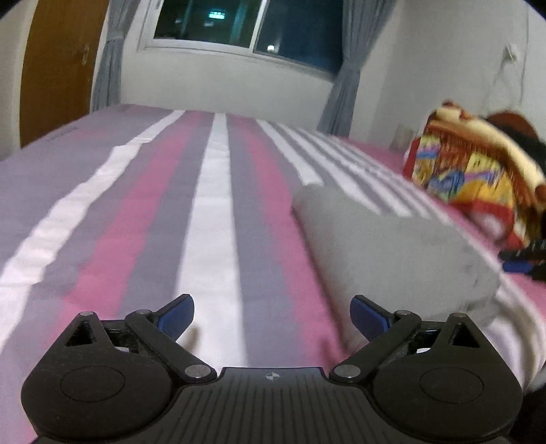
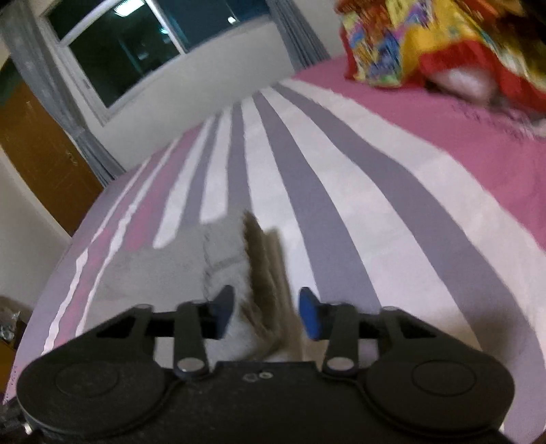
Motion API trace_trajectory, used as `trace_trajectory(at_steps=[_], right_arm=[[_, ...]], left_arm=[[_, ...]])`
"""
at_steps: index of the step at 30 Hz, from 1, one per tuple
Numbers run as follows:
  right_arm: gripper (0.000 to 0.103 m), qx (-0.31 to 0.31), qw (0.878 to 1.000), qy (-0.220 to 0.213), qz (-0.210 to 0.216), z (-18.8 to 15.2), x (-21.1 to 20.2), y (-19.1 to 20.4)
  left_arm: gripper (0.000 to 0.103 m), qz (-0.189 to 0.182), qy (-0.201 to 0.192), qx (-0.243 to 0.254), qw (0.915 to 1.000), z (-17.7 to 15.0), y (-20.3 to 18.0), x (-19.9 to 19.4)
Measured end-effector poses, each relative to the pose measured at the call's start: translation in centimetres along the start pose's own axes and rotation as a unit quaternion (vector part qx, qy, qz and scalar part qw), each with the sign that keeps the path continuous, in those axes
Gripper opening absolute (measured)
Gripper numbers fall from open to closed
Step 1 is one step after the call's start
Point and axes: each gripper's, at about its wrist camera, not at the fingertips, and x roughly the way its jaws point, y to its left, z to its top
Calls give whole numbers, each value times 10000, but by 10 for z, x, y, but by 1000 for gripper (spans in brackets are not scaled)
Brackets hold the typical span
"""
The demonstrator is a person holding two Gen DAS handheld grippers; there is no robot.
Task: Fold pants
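Observation:
The grey pants (image 1: 392, 246) lie folded into a thick bundle on the striped bed, to the right of my left gripper (image 1: 271, 317), which is open and empty just above the sheet. In the right wrist view the pants (image 2: 163, 273) lie ahead and to the left. My right gripper (image 2: 266, 312) is open, and the stacked folded edges (image 2: 266, 269) of the pants stand between its fingers, untouched by the pads. The other gripper (image 1: 525, 259) shows at the far right of the left wrist view, beyond the bundle.
The bed (image 1: 211, 211) has a sheet with pink, grey and white stripes. A colourful folded blanket (image 1: 471, 170) lies at the right, also in the right wrist view (image 2: 426, 41). A window (image 1: 245, 24) with curtains and a wooden door (image 1: 58, 68) are beyond the bed.

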Motion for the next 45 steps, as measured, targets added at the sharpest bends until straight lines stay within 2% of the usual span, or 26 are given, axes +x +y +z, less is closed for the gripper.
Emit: trace_trajectory(at_steps=[3,5,6,7,8,9,11,14,17,19,24,31,37,45], right_arm=[[31,-485,9986,65,191,1,14,30],[31,-969,9951,150,162,-5,28,45],[25,-1193,9925,275,57,-9,38,49],[14,-1438,9886,420,-163,-15,48,49],[10,-1739,9824,554,-404,-22,60,46],[10,-1916,9791,554,-393,-26,63,45],[10,-2089,9757,568,-335,-22,59,48],[22,-2066,9781,206,-121,-4,47,55],[23,-1812,9833,157,4,18,62,60],[22,-1858,9824,202,25,26,77,65],[22,-2118,9757,504,-240,21,115,63],[28,-2368,9712,238,-110,18,110,58],[30,-2179,9756,276,32,23,123,49],[34,-2086,9778,166,115,18,125,43]], left_arm=[[97,-281,168,-49,9995,7,-20,28],[97,-304,382,61,9988,3,-33,49],[97,-239,584,138,9979,-2,-37,61],[99,-213,702,82,9973,-6,-37,72],[101,-292,677,-74,9973,-10,-32,74],[101,-365,684,-206,9968,-9,-27,75],[101,-280,622,-191,9975,0,-26,72],[101,-244,399,-136,9988,17,-22,74],[101,-106,448,-65,9989,36,-23,95],[101,-72,567,37,9984,45,-27,112],[101,-94,754,240,9968,48,-35,141],[101,-169,690,323,9969,57,-40,163],[101,-149,700,387,9967,66,-46,186],[103,-156,698,455,9964,64,-47,193]])
